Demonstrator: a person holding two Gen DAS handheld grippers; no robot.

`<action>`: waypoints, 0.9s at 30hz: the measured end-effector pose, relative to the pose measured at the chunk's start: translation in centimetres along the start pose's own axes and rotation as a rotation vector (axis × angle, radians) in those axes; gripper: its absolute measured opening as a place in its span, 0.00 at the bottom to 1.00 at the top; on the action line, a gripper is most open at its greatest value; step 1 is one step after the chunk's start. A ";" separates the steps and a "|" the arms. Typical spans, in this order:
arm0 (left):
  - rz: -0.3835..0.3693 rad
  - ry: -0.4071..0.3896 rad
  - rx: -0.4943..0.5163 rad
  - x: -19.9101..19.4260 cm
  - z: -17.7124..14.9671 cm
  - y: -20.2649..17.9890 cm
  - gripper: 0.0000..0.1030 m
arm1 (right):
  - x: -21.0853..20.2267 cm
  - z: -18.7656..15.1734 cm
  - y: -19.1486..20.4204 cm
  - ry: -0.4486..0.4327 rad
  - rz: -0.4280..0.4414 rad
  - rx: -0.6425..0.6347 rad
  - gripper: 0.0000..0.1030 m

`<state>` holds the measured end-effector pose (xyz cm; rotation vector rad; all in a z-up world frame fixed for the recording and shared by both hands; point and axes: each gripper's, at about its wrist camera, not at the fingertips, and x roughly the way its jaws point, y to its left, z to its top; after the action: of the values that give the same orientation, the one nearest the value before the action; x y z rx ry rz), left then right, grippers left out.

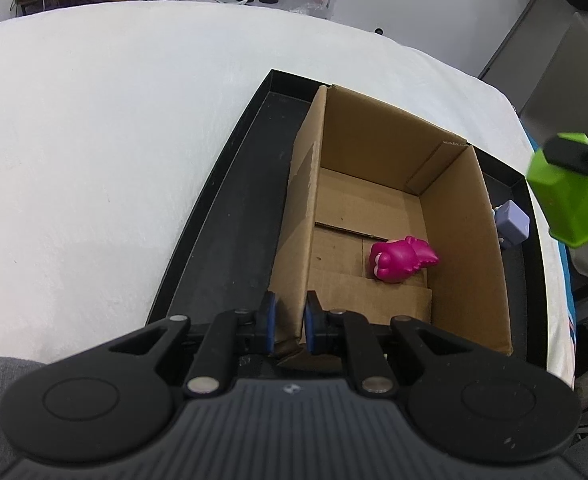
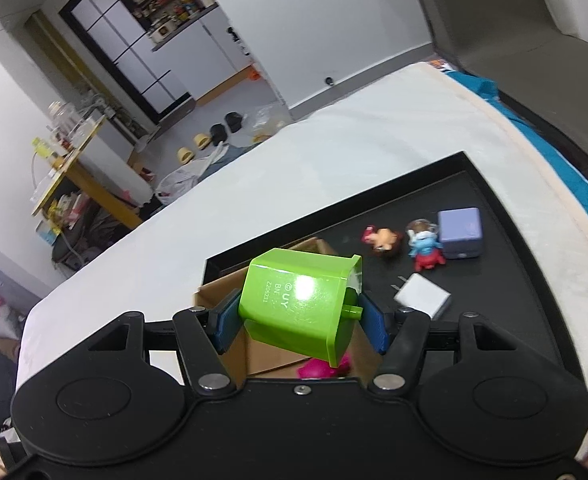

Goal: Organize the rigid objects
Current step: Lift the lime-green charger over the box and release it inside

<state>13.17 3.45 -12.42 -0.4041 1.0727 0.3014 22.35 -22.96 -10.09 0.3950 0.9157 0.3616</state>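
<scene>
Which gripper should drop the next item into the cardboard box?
Right: the right gripper is already shut on the green container above the cardboard box, while the left gripper is pinching the box wall.

Three figurines [image 2: 385, 239], two blocks [image 2: 459, 233].

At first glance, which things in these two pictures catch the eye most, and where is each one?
The bright green plastic container stands out most, clamped between the right gripper pads above the cardboard box. Next comes the magenta toy lying alone on the box floor, while the left gripper pinches the box's near wall. Small figures and a lavender cube lie on the black tray beside the box.
</scene>
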 end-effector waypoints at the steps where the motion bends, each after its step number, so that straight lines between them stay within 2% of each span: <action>1: 0.002 -0.002 -0.001 0.0 0.0 0.0 0.13 | 0.1 0.0 0.2 0.003 0.009 -0.004 0.58; 11: 0.005 -0.011 -0.011 -0.2 -0.4 0.0 0.12 | 2.1 -1.0 2.9 0.050 0.101 -0.055 0.58; 22: -0.038 0.016 -0.047 0.2 0.1 1.2 0.13 | 4.3 -1.1 5.5 0.096 0.141 -0.111 0.59; 24: -0.040 0.018 -0.052 0.3 0.0 1.2 0.13 | 4.4 -1.0 6.1 0.095 0.163 -0.130 0.63; 26: -0.041 0.019 -0.056 0.3 0.0 1.3 0.13 | 4.3 -1.0 6.4 0.087 0.185 -0.137 0.75; 27: -0.042 0.020 -0.057 0.3 0.0 1.3 0.13 | 4.1 -1.0 6.5 0.080 0.195 -0.139 0.76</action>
<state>12.79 4.62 -12.88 -0.4809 1.0756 0.2919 22.95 -15.20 -10.37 0.3439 0.9265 0.6198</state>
